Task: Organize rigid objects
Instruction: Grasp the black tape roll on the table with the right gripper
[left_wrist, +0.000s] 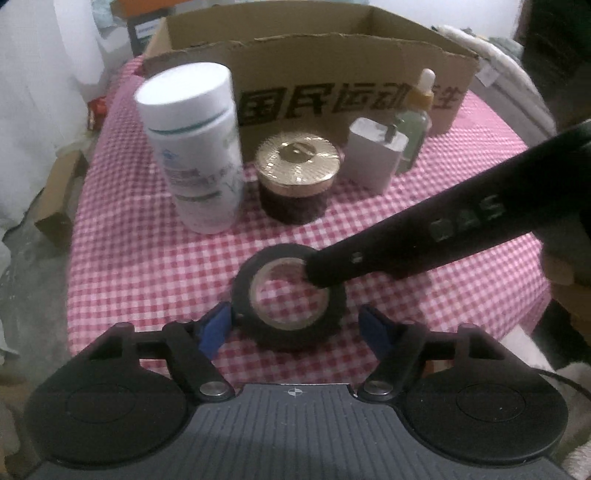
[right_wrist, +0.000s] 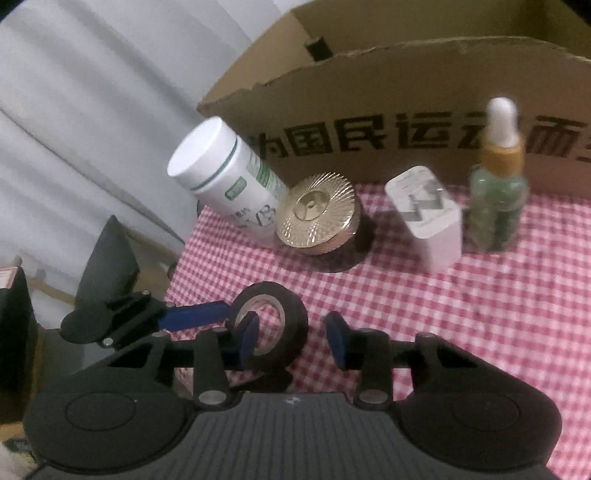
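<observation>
While your two grippers crowd the near end of the table, the biggest thing before you is the cardboard box (left_wrist: 332, 66), open-topped, with a torn front edge and dark printed characters, at the far end of the red-checked cloth (left_wrist: 147, 258). In front of it stands a row: a tall white bottle (left_wrist: 195, 147) with a green band, then a dark jar with a ribbed gold lid (left_wrist: 295, 173), a white plug adapter (left_wrist: 373, 155), and a small dropper bottle (left_wrist: 415, 122) with greenish contents.

Nearest you, flat on the cloth, lies the black tape roll (left_wrist: 290, 299), its pale core showing checks through the hole. Your left gripper (left_wrist: 295, 325) straddles it, one blue pad at its outer wall and the other apart: not clamped. Your right gripper (right_wrist: 293, 336) has one finger (right_wrist: 247, 338) down in the hole and the other outside the roll, jaws parted, nothing gripped.
</observation>
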